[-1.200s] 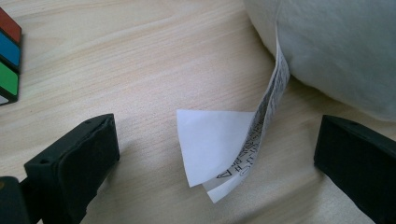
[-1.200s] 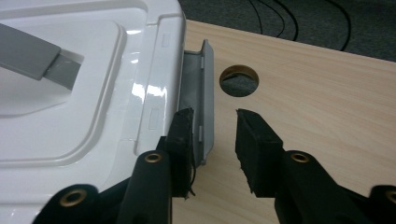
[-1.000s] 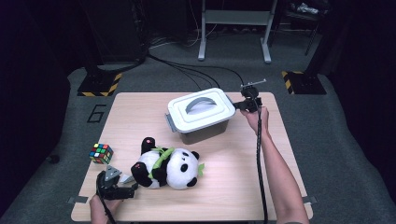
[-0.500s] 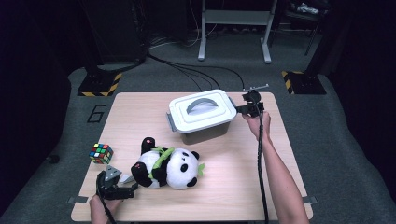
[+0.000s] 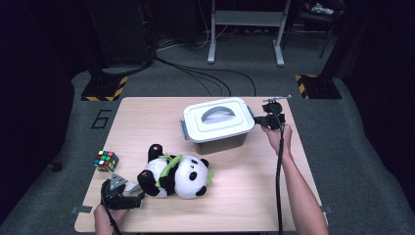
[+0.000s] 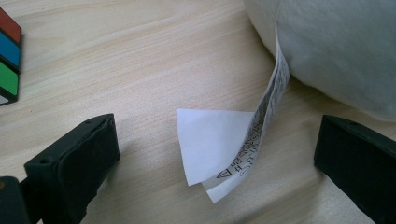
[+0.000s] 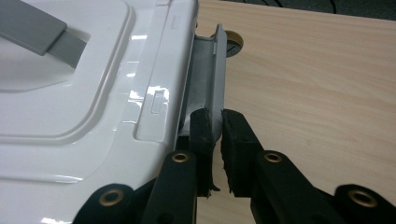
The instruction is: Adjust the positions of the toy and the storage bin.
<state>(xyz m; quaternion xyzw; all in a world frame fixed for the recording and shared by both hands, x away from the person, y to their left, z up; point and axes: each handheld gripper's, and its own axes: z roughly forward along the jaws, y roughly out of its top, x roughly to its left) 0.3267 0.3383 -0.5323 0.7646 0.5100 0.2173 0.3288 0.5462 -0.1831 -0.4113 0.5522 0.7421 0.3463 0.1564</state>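
A white lidded box (image 5: 215,120) with a grey handle stands at the table's far middle. My right gripper (image 5: 258,120) is at the box's right end, shut on the grey latch (image 7: 215,79), which its pads (image 7: 201,128) pinch from both sides. A plush panda (image 5: 176,171) lies on its back near the front left. My left gripper (image 5: 132,193) rests on the table beside the panda's rear and is open. In the left gripper view the panda's white paper tag (image 6: 219,144) lies between the wide jaws, untouched, with the panda's body (image 6: 336,42) beyond.
A colourful puzzle cube (image 5: 106,160) sits near the left table edge, just beyond my left gripper; its corner (image 6: 9,56) appears in the left gripper view. The wooden table (image 5: 147,117) has bare room at the far left and front right. Cables trail on the floor beyond.
My right gripper has moved toward the near side at the box's right end, still pinching the latch. The box has shifted slightly right. The left gripper and panda stayed put.
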